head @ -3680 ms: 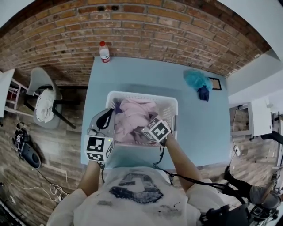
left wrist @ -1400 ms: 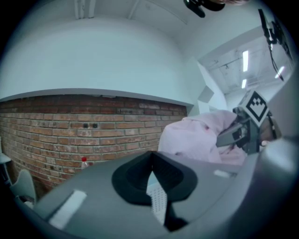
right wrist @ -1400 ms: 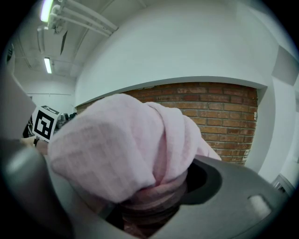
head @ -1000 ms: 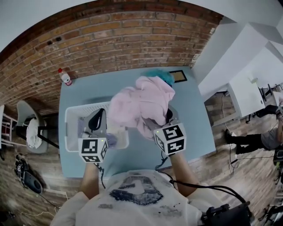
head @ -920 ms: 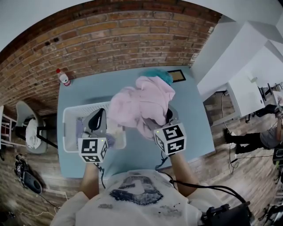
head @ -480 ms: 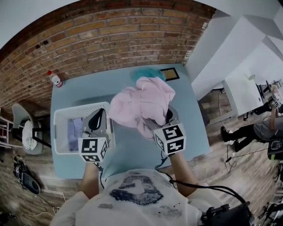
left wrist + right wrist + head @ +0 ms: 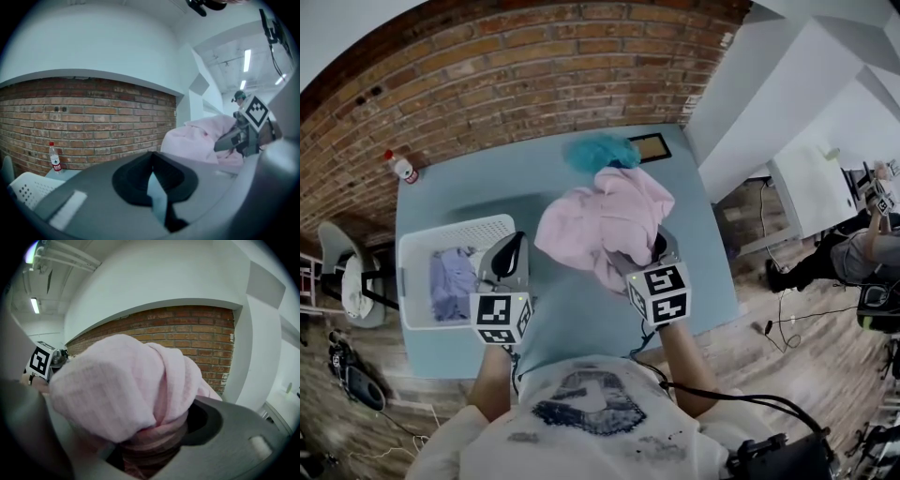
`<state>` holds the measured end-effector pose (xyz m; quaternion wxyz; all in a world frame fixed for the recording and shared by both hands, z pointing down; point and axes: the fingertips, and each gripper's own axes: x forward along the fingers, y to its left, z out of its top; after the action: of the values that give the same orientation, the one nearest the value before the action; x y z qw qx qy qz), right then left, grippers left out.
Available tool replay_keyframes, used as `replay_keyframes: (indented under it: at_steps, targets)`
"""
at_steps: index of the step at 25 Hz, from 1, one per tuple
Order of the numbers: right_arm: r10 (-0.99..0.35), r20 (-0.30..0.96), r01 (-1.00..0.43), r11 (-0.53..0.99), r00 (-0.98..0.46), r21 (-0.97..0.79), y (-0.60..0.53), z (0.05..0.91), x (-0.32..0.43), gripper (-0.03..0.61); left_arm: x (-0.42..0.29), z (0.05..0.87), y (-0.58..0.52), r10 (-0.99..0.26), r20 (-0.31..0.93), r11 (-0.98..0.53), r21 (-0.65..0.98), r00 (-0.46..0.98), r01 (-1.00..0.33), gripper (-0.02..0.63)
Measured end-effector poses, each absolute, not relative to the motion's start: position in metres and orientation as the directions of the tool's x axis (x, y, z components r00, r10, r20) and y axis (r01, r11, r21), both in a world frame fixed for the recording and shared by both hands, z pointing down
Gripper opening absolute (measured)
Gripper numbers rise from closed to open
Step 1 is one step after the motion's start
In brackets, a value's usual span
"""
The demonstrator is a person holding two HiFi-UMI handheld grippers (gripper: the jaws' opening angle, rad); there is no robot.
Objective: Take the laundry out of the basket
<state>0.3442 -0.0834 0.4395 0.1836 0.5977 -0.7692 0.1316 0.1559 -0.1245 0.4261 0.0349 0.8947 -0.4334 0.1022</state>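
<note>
A white laundry basket (image 7: 412,246) stands at the left of the blue table (image 7: 572,319), with a lavender garment (image 7: 448,281) left inside. My right gripper (image 7: 645,249) is shut on a bunched pink garment (image 7: 602,220) and holds it over the middle of the table, to the right of the basket. In the right gripper view the pink cloth (image 7: 122,390) fills the space between the jaws and drapes over them. My left gripper (image 7: 511,246) hovers just right of the basket's rim; its jaws look shut with nothing in them (image 7: 151,159). It sees the pink garment (image 7: 199,140) to its right.
A teal cloth (image 7: 598,150) and a small picture frame (image 7: 647,147) lie at the table's far edge. A water bottle (image 7: 398,167) stands at the far left corner by the brick wall. A chair (image 7: 352,281) stands left of the table.
The pink garment has come up out of the basket and both grippers have shifted right of it. The basket now lies further left in the head view.
</note>
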Motion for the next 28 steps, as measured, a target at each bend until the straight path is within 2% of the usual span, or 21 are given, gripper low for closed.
replay_keyframes:
  at_steps: [28]
  targets:
    - [-0.729,0.652,-0.974,0.215,-0.207,-0.069,-0.084,0.619,0.375,0.348,0.217,0.486,-0.127,-0.714,0.304,-0.667,-0.023,0.63,-0.745,-0.008]
